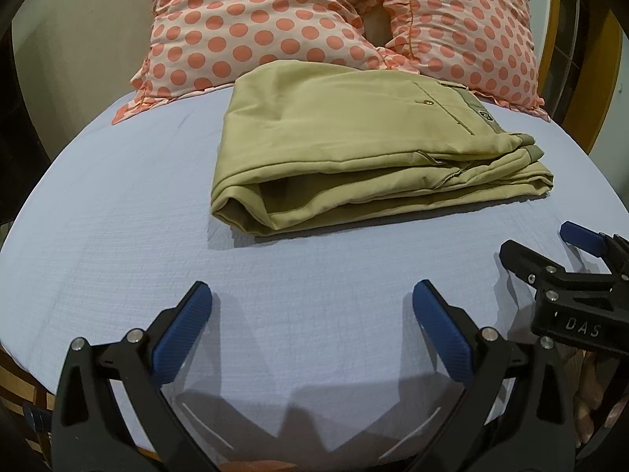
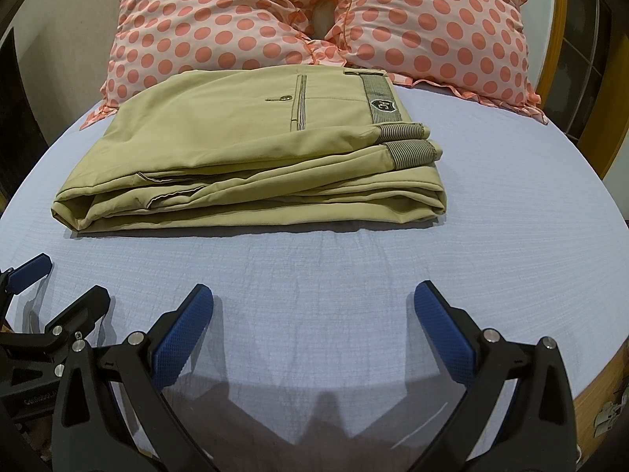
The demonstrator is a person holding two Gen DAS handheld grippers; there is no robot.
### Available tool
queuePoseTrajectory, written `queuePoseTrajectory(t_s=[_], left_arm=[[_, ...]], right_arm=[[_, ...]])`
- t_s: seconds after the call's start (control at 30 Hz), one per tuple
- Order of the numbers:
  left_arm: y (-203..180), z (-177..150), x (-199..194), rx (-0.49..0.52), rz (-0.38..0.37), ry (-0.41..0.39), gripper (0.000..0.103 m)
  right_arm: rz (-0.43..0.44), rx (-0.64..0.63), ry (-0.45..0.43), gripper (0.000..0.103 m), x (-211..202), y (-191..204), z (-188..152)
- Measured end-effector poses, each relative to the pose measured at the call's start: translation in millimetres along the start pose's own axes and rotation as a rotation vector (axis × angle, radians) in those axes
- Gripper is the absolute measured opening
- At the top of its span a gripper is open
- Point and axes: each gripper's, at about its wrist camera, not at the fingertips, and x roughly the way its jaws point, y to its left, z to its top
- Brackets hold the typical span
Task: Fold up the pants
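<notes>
The khaki pants [image 1: 354, 149] lie folded into a thick rectangular stack on the pale blue bedsheet [image 1: 118, 236], up toward twelve o'clock in the left wrist view and slightly toward eleven o'clock in the right wrist view [image 2: 243, 161]. The waistband with its striped lining and dark badge [image 2: 382, 105] sits at the stack's two o'clock corner, and a buttoned back pocket [image 2: 300, 102] faces up on the top layer. The rolled fold edge faces the cameras, with the layers stacked visibly at the seven o'clock corner. Behind the pants, at twelve o'clock, two pink pillows with coral polka dots [image 1: 255, 23] lean side by side, their ruffled hems touching the far edge of the stack. The left gripper [image 1: 312, 330] hovers low over bare sheet at six o'clock, its blue-padded fingers [image 1: 184, 334] spread wide with nothing between them, well apart from the pants. The right gripper [image 2: 313, 332] is the same: fingers splayed wide, empty, over bare sheet. Each gripper shows in the other's view, the right at four o'clock [image 1: 550, 251] and the left at eight o'clock [image 2: 59, 287], the two just beside one another. A wooden bed frame [image 2: 558, 39] curves along the two o'clock side.
</notes>
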Motion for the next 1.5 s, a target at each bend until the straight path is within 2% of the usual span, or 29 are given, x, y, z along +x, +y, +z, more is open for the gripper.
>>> queuePoseTrajectory(t_s=[1.5], left_arm=[[1.7, 2.6, 2.9, -0.008, 0.007, 0.007, 0.101]], right_arm=[[0.000, 0.000, -0.003, 0.102, 0.9, 0.2, 0.8]])
